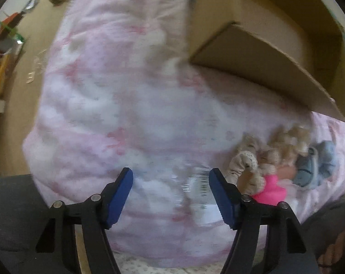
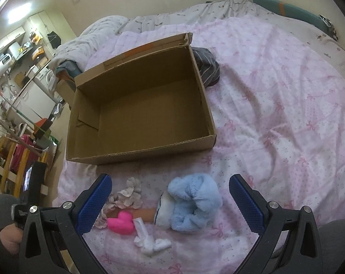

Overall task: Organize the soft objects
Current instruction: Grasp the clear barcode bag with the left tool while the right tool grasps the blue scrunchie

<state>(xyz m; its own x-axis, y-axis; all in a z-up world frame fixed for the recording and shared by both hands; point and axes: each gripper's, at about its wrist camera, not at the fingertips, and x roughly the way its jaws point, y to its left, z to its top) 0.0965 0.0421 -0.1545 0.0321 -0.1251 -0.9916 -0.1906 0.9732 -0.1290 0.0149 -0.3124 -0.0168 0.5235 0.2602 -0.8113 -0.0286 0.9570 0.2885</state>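
Right wrist view shows the right tool [image 2: 170, 196] with its blue pads spread wide and nothing between them. It hangs over a small pile of soft things on the pink bed cover [image 2: 275, 96]. A fluffy blue toy [image 2: 195, 202] lies in the middle, near the tool. To its left sits a bright pink duck [image 2: 121, 223], and a beige scrunchie [image 2: 129, 194] lies just beyond the duck. A little white cloth bundle [image 2: 148, 239] lies closest of all. Farther away, a brown cardboard box [image 2: 140, 105] stands open on the bed, with nothing inside it.

Left wrist view is blurry. The left tool [image 1: 171, 196] is also open and holds nothing. It points at the pink bed cover [image 1: 117, 105]. The soft things are off to its right: the scrunchie [image 1: 243, 166], the pink duck [image 1: 269, 189], and what looks like the blue toy [image 1: 314, 166]. A corner of the box [image 1: 264, 68] shows at the far right
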